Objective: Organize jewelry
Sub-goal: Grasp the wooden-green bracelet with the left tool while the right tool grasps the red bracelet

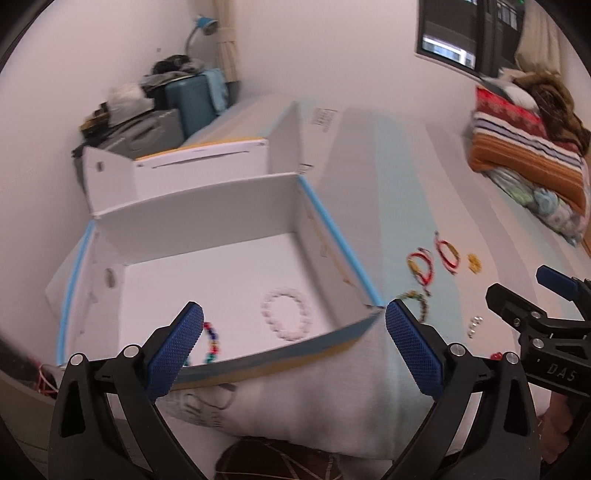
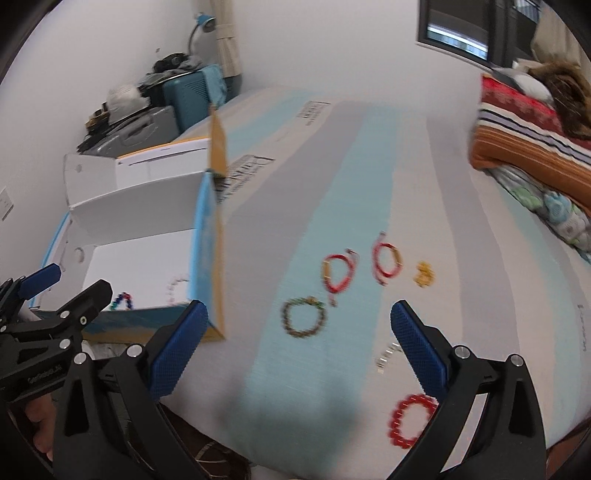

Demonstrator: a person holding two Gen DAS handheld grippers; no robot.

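An open white cardboard box (image 1: 207, 206) with blue edges stands on a striped bed. Inside lie a white bead bracelet (image 1: 285, 314) and a multicoloured bead bracelet (image 1: 212, 343). My left gripper (image 1: 293, 341) hangs open and empty over the box's near wall. Right of the box (image 2: 207, 240) on the bed lie a brown-green bracelet (image 2: 303, 318), two red cord bracelets (image 2: 338, 275) (image 2: 386, 260), a gold piece (image 2: 424, 275), a silver chain (image 2: 386, 354) and a red bead bracelet (image 2: 413, 415). My right gripper (image 2: 297, 345) is open and empty above them.
Folded blankets and clothes (image 1: 524, 147) are piled at the bed's far right. Suitcases and clutter (image 1: 162, 107) stand against the wall behind the box, under a blue lamp (image 1: 203, 24). A dark window (image 2: 465, 33) is at the upper right.
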